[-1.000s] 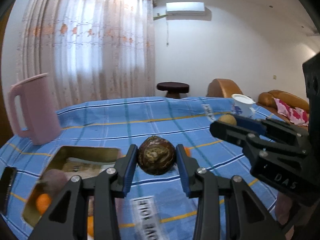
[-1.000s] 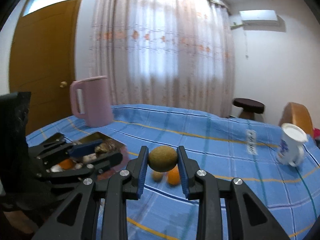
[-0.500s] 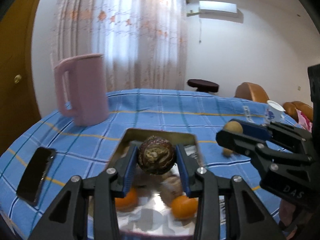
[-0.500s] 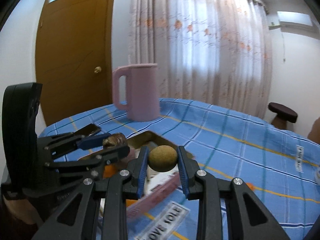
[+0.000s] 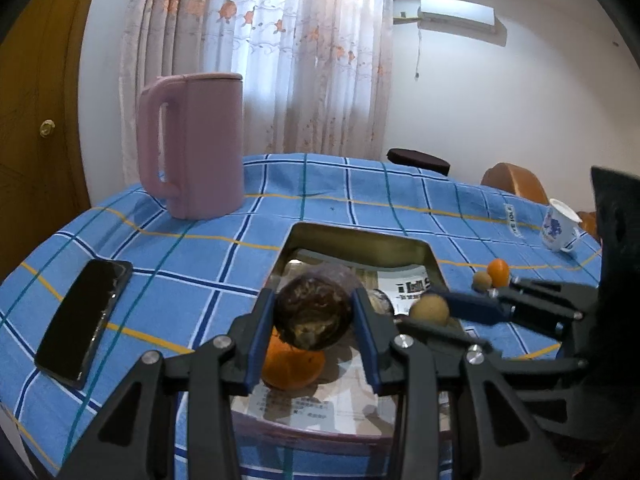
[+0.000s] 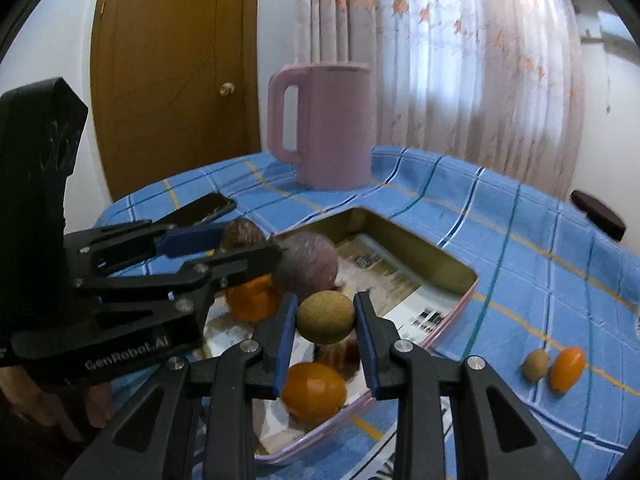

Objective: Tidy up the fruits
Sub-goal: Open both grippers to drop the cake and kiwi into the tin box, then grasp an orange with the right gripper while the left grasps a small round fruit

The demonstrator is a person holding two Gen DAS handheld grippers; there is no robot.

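Observation:
My left gripper is shut on a dark mottled brown fruit and holds it over the metal tray. My right gripper is shut on a round tan fruit above the same tray; it shows in the left wrist view too. In the tray lie an orange, a second orange and a purple-brown fruit. A small tan fruit and a small orange fruit lie on the cloth to the right.
A pink jug stands behind the tray on the blue checked tablecloth. A black phone lies at the left. A white mug stands at the far right. A wooden door is behind.
Both grippers have swung left with their fruits, from over the bare cloth to over the tray, and lowered toward it. The jug and phone have come into closer view.

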